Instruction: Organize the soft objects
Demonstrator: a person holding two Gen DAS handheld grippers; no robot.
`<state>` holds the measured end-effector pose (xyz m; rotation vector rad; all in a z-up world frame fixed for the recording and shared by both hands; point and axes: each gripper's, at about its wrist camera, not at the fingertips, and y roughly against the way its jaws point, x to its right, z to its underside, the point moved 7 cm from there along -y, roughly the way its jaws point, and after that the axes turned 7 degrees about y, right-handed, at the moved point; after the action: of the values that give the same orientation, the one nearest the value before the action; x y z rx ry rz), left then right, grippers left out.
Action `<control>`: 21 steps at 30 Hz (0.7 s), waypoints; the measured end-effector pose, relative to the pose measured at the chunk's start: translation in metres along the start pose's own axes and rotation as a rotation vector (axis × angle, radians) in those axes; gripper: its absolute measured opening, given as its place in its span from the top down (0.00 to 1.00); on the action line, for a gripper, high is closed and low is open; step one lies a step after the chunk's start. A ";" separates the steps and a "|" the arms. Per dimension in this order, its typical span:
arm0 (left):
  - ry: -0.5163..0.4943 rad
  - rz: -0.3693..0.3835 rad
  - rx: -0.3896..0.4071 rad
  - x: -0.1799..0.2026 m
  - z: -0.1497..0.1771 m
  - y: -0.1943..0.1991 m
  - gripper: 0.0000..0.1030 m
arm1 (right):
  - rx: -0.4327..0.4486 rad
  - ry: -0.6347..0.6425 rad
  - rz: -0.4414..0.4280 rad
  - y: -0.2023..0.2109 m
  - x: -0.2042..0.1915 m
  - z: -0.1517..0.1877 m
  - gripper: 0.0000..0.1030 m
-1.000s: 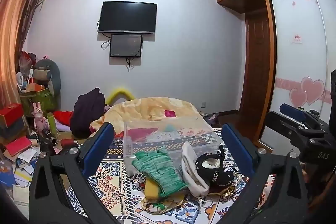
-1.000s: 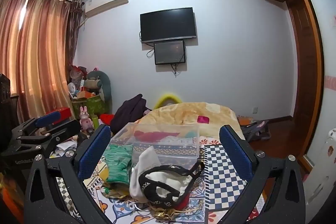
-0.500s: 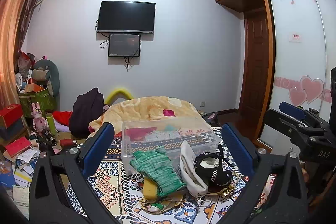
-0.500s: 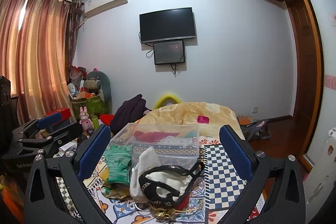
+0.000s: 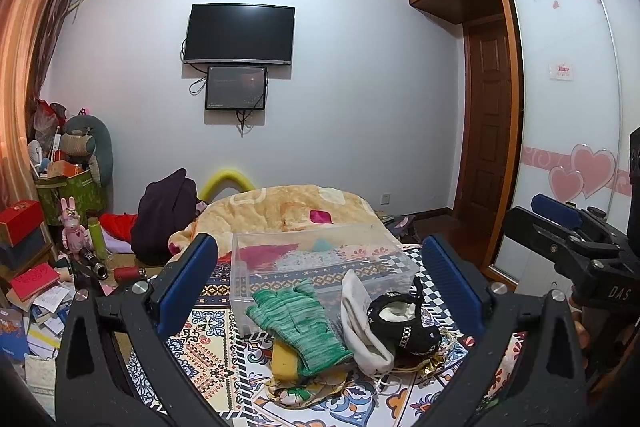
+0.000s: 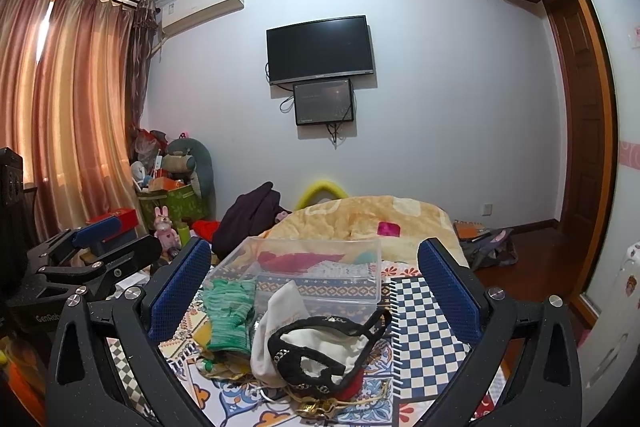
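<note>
A pile of soft things lies on the patterned bed cover: a green knitted glove (image 5: 298, 323) (image 6: 228, 315), a yellow sponge (image 5: 286, 359), a white sock (image 5: 362, 327) (image 6: 276, 323) and a black slipper with white lining (image 5: 404, 323) (image 6: 320, 343). Behind the pile stands a clear plastic box (image 5: 316, 259) (image 6: 304, 267) holding red and pale cloth. My left gripper (image 5: 320, 279) is open and empty above the pile. My right gripper (image 6: 314, 275) is open and empty, also over the pile. Each gripper shows at the edge of the other's view.
A yellow blanket (image 5: 288, 207) lies behind the box. A dark jacket (image 5: 164, 215) lies at the left. Boxes, books and toys (image 5: 40, 259) crowd the left side. A wardrobe with heart stickers (image 5: 572, 131) and a door (image 5: 486, 115) stand at the right.
Both views have shifted only slightly; the left view has tilted up a little. Both grippers stay open and the pile has not moved.
</note>
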<state>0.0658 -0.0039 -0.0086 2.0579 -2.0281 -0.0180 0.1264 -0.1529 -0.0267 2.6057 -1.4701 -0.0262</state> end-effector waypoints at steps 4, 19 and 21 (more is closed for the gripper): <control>-0.001 0.000 0.002 0.000 -0.002 0.001 0.00 | 0.005 -0.001 -0.001 0.001 -0.001 -0.001 0.00; 0.002 0.004 0.012 0.004 -0.009 0.003 0.00 | 0.025 -0.007 0.004 0.007 0.001 -0.003 0.00; -0.002 0.004 0.015 0.005 -0.009 0.004 0.00 | 0.027 -0.010 0.003 0.007 0.002 -0.004 0.00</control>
<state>0.0635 -0.0070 0.0020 2.0638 -2.0395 -0.0032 0.1214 -0.1576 -0.0217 2.6285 -1.4883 -0.0191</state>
